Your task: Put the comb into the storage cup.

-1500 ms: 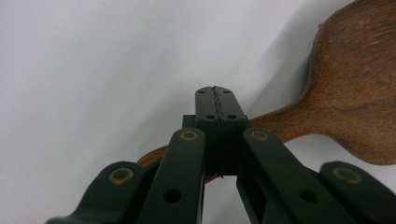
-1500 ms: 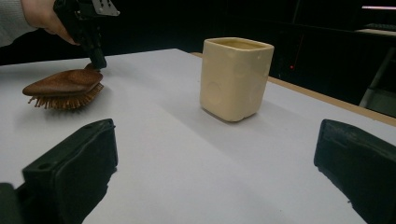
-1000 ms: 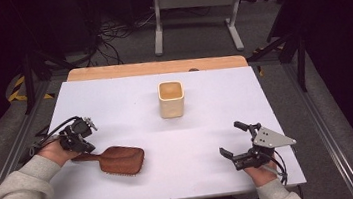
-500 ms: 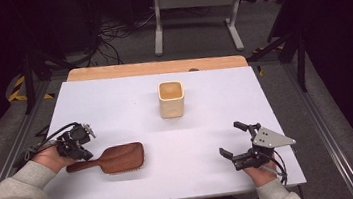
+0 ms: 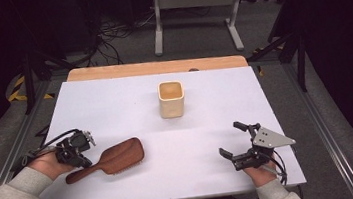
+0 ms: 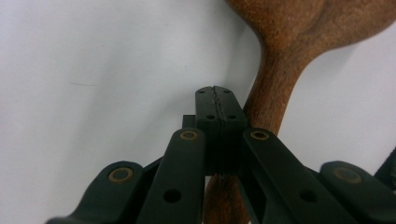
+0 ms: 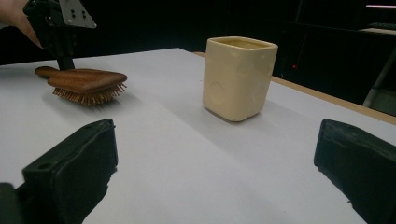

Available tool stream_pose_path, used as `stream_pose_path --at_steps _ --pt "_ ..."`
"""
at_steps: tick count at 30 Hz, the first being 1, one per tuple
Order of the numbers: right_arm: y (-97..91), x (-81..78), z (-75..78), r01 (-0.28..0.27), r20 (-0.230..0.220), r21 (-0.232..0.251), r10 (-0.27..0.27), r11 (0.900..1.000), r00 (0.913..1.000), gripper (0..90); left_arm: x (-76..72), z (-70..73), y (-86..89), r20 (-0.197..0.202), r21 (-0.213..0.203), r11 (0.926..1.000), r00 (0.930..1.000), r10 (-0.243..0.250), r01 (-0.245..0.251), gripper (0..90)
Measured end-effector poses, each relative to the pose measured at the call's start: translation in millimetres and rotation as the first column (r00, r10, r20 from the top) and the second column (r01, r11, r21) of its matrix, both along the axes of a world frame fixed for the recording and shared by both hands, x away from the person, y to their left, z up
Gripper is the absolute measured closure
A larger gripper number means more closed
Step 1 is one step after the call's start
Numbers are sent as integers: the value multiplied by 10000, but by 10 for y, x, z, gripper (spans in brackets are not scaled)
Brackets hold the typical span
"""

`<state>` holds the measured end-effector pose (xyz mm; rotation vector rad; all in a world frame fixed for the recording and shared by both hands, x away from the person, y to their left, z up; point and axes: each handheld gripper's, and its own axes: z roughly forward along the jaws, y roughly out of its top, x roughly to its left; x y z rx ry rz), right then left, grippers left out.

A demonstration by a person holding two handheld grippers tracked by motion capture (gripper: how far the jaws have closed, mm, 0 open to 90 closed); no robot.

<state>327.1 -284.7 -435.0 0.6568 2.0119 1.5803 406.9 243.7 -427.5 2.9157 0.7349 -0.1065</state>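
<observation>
Left tongs, pressed together empty, point down beside the hairbrush handle at eight o'clock on the bench; right tongs, spread wide, lie level at five o'clock.

A lab-like recording bay: white table, black surroundings, loose floor cables, metal stand.

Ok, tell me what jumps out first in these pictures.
A brown wooden hairbrush lies bristles down near the white table's front left. The left tool sits shut over its handle, gripping nothing. A cream square cup stands alone mid-table, and the right tool rests open at front right.
</observation>
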Motion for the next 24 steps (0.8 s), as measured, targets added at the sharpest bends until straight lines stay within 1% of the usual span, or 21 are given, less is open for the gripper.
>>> stream_pose_path --at_steps 4,6,7,11,18,20,22,24 --pt "1 0 0 12 -12 -2 -12 10000 10000 4 -49 5 -4 -172 56 10000 9998 36 -35 900" --pt "1 0 0 3 -8 17 -3 10000 10000 3 -67 -5 -8 -197 -10 10000 9998 -71 71 900" --pt "0 1 0 2 -11 18 -2 10000 10000 4 -78 -6 -11 -261 61 10000 9996 -68 69 900" --pt "1 2 -1 -7 -20 41 7 10000 10000 4 -120 -9 -26 -426 41 9998 9989 -209 211 899" --pt "2 4 -1 -14 -27 34 14 10000 10000 3 -181 -5 -54 -492 38 9995 9983 -303 305 899" --pt "1 3 0 -16 -32 54 16 10000 10000 4 -193 -5 -54 -506 -22 9997 9984 -257 257 899" --pt "1 1 0 -21 -28 59 21 10000 10000 3 -202 0 -50 -555 4 9998 9982 -205 206 899" --pt "3 1 -1 -32 -36 58 32 10000 10000 3 -209 13 -38 -480 14 10000 9988 -13 13 898"
